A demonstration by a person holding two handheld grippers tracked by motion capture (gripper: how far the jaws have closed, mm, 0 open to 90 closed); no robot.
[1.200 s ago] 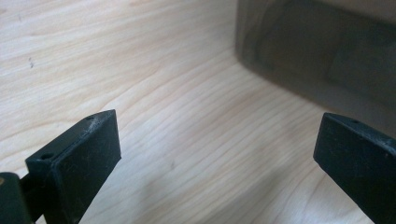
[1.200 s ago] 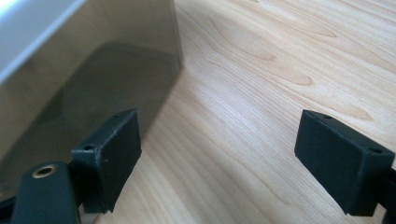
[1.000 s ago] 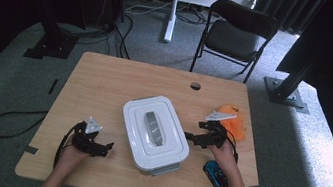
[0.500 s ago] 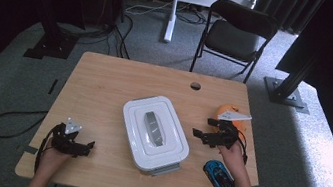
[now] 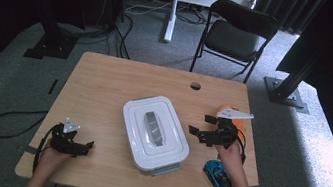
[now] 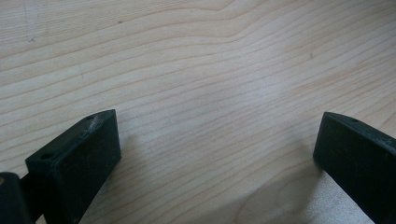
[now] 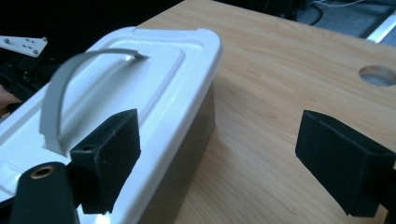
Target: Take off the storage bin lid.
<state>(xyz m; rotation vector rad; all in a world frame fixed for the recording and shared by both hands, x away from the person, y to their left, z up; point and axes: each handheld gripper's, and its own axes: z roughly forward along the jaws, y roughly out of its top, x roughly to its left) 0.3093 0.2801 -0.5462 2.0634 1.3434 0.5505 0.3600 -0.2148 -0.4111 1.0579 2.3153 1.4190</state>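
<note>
A white lidded box (image 5: 154,133) with a grey handle (image 5: 153,127) sits in the middle of the wooden table (image 5: 105,84). My left gripper (image 5: 86,146) rests low near the front left corner, well left of the box. Its jaws stand open over bare wood, and the same gripper (image 6: 219,154) holds nothing. My right gripper (image 5: 201,124) hovers just right of the box, open and pointing at its side. In the right gripper view, the right gripper (image 7: 219,158) has one jaw by the box (image 7: 140,93) wall and the arched handle (image 7: 58,102) beyond.
An orange object (image 5: 225,108) lies partly hidden behind the right gripper's grey plate. A blue toy car (image 5: 219,178) sits near the front right edge by the forearm. A cable hole (image 5: 195,86) is at the back of the table, and a black chair (image 5: 234,33) stands beyond it.
My left gripper has drawn back to the left, away from the box, toward the table's front left corner. The right gripper has shifted slightly to the right, staying open.
</note>
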